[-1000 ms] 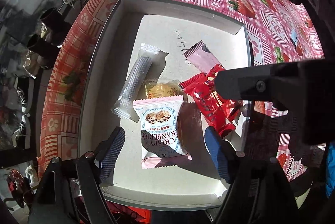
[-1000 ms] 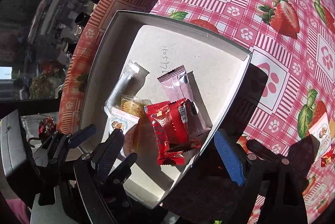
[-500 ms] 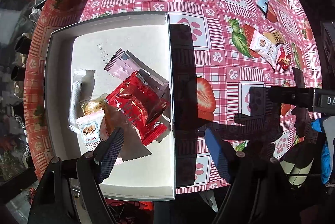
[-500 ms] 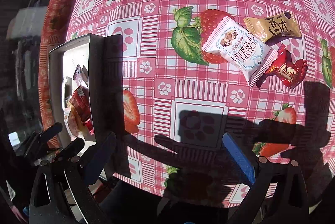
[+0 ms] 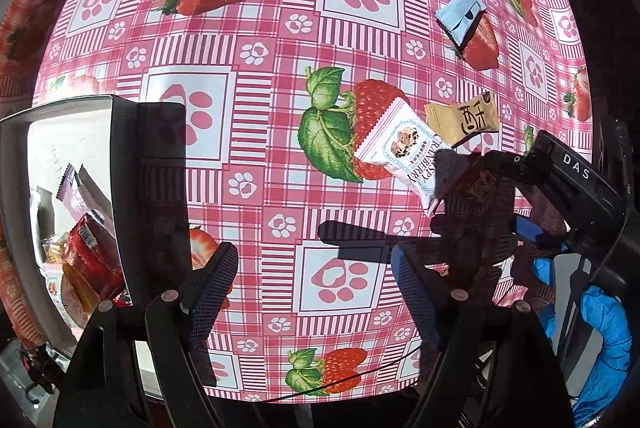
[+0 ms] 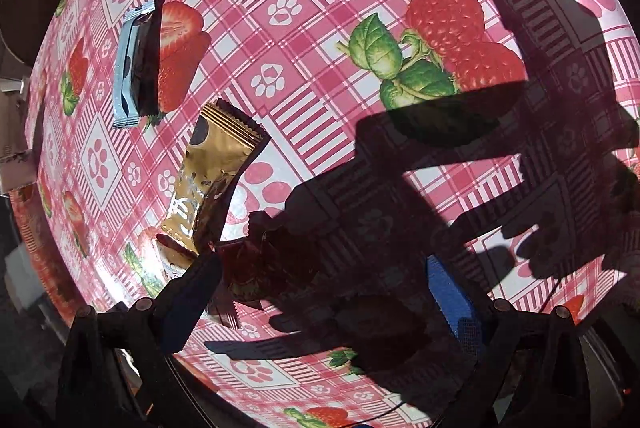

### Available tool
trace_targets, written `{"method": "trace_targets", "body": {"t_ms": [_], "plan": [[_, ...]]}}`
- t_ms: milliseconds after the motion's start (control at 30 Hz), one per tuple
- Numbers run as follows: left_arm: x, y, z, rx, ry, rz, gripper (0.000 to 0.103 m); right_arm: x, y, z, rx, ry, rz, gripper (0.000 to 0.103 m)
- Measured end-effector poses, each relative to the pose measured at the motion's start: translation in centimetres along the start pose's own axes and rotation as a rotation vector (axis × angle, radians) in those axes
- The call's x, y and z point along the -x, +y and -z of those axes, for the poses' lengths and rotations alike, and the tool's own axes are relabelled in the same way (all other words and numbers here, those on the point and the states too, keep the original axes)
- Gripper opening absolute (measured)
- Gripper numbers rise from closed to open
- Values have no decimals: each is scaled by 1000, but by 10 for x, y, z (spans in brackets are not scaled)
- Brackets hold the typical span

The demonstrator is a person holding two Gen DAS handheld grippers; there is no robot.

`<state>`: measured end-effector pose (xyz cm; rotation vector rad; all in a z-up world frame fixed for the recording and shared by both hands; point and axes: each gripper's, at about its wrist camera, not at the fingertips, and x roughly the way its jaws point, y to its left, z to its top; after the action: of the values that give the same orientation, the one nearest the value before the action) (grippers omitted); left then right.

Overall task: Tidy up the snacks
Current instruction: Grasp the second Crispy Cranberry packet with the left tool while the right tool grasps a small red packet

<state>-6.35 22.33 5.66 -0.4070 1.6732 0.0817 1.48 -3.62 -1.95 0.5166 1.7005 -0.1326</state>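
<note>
My left gripper [image 5: 312,288] hangs open over bare tablecloth, nothing between its fingers. To its left stands the white box [image 5: 120,164], holding red packets [image 5: 88,252] and a pink one [image 5: 72,196]. Loose on the cloth lie a pink-and-white cranberry packet [image 5: 400,144], a gold packet [image 5: 464,120] and a light blue packet [image 5: 460,14]. My right gripper [image 6: 320,298] is open, pointing down. A red packet [image 6: 256,268] lies in shadow just inside its left finger [image 6: 188,300], not pressed. Beyond it are the gold packet [image 6: 212,180] and the light blue packet [image 6: 132,68].
A pink checked tablecloth [image 5: 280,28] with strawberries and paw prints covers the table. A hand in a blue glove [image 5: 608,332] holds the right gripper at the right edge of the left wrist view. Hard shadows of both grippers fall across the cloth.
Both grippers have swept away from the box to the right across the table. The right one has rolled and now hangs over the loose packets. Both stayed open.
</note>
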Motion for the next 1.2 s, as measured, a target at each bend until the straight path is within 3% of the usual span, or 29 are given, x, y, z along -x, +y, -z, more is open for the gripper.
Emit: {"method": "trace_targets", "body": {"t_ms": [133, 233, 433, 700, 867, 1000, 1200], "plan": [[-7, -10, -18, 92, 18, 57, 82, -15, 21, -1, 220, 46, 161, 102], [-13, -20, -30, 116, 14, 54, 82, -15, 8, 8, 302, 48, 207, 102], [-31, -41, -43, 126, 12, -20, 82, -12, -15, 15, 330, 67, 169, 102], [-46, -53, -40, 165, -1, -89, 82, -26, 4, 48, 402, 45, 255, 103], [-48, -49, -40, 168, -5, -98, 82, -28, 4, 57, 399, 35, 248, 103], [-52, -59, -43, 151, -1, -102, 86, -29, 4, 42, 393, 101, 256, 103], [-60, -69, -42, 169, 26, -81, 87, -15, -1, 57, 359, 115, 158, 103]]}}
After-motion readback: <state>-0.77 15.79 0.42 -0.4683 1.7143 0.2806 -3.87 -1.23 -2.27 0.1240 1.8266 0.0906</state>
